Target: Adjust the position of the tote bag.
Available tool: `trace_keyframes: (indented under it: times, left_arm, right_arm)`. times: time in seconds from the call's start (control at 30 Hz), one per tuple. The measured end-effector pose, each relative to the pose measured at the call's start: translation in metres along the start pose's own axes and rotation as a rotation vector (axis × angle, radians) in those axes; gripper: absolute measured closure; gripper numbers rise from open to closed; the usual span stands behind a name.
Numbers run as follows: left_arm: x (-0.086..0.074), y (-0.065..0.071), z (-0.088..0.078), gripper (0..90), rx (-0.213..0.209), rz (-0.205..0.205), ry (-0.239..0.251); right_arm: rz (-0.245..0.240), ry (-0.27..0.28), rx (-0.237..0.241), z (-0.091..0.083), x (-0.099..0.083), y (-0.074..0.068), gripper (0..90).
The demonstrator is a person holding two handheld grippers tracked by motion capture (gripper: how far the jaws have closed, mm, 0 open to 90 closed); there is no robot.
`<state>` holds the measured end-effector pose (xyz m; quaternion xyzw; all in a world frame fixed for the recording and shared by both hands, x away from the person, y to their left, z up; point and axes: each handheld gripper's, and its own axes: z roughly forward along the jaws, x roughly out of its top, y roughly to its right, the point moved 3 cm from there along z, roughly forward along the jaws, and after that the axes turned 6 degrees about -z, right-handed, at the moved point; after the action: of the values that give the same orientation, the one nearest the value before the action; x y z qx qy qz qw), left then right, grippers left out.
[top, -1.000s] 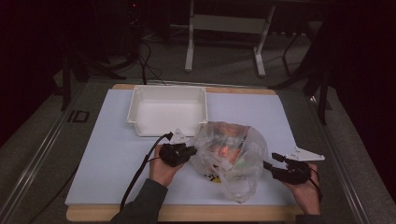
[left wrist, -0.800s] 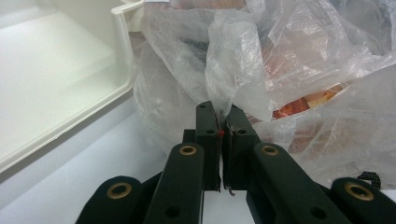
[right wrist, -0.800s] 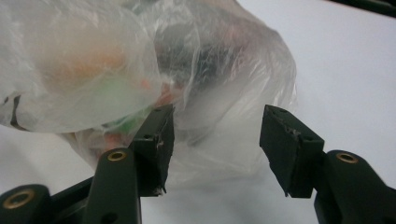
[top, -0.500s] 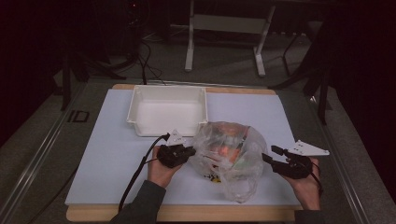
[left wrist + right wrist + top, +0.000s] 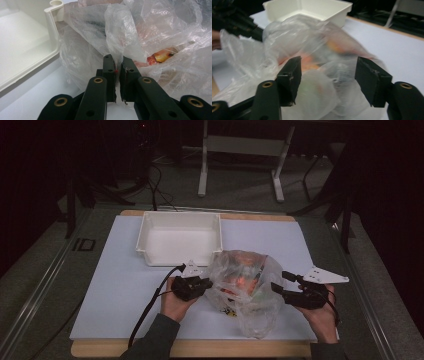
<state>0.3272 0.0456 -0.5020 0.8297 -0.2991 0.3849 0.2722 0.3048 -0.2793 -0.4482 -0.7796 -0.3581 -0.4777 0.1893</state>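
A clear plastic bag (image 5: 245, 285) with orange and red items inside lies on the white mat, just in front of the tray. My left gripper (image 5: 207, 282) sits at the bag's left side. In the left gripper view its jaws (image 5: 118, 65) are pinched together on a fold of the bag's film (image 5: 117, 37). My right gripper (image 5: 280, 281) hovers at the bag's right side. In the right gripper view it (image 5: 328, 67) stands wide open, with the bag (image 5: 312, 50) bulging in front of and between the jaws, and the pads are not pressing on it.
An empty white tray (image 5: 180, 215) stands behind the bag on the white mat (image 5: 120, 285); its corner (image 5: 50, 30) is close to the left jaws. Metal table legs and cables lie on the dark floor beyond the table.
The right gripper has lifted a little beside the bag. The left hand has stayed where it was, still pinching the film.
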Motion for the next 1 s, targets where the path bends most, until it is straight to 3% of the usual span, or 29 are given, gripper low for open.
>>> trace_keyframes:
  times: [0.17,0.23,0.3,0.43,0.5,0.6,0.77,0.9,1.0]
  left_arm:
    - [0.000,0.000,0.000,84.1,0.003,0.002,0.003]
    - [0.000,0.000,0.000,84.2,0.003,0.001,0.005]
    - [-0.001,-0.001,-0.001,84.6,0.005,0.001,0.009]
    - [-0.003,-0.002,-0.002,85.7,0.002,0.000,0.015]
    - [-0.005,-0.003,-0.003,86.2,-0.001,-0.001,0.019]
    - [-0.009,-0.005,-0.004,87.6,0.000,-0.004,0.017]
    - [-0.015,-0.011,-0.007,88.8,0.017,-0.012,0.011]
    - [-0.024,-0.021,-0.008,89.1,0.036,-0.047,0.009]
    - [-0.031,-0.027,-0.010,89.1,0.048,-0.068,0.005]
  right_arm:
    - [-0.013,-0.049,0.026,0.011,-0.006,-0.006,36.7]
    - [-0.022,-0.087,0.041,0.021,-0.014,-0.007,41.3]
    - [-0.026,-0.126,0.056,0.027,-0.020,-0.008,53.5]
    - [-0.032,-0.176,0.039,0.035,-0.030,-0.004,82.7]
    - [-0.027,-0.188,0.012,0.035,-0.032,-0.002,88.5]
    - [-0.005,-0.180,-0.031,0.030,-0.035,0.005,89.2]
    - [0.075,-0.152,-0.131,0.017,-0.041,0.024,89.3]
    - [0.126,-0.139,-0.215,0.006,-0.047,0.037,89.4]
    - [0.153,-0.128,-0.239,0.001,-0.050,0.043,89.4]
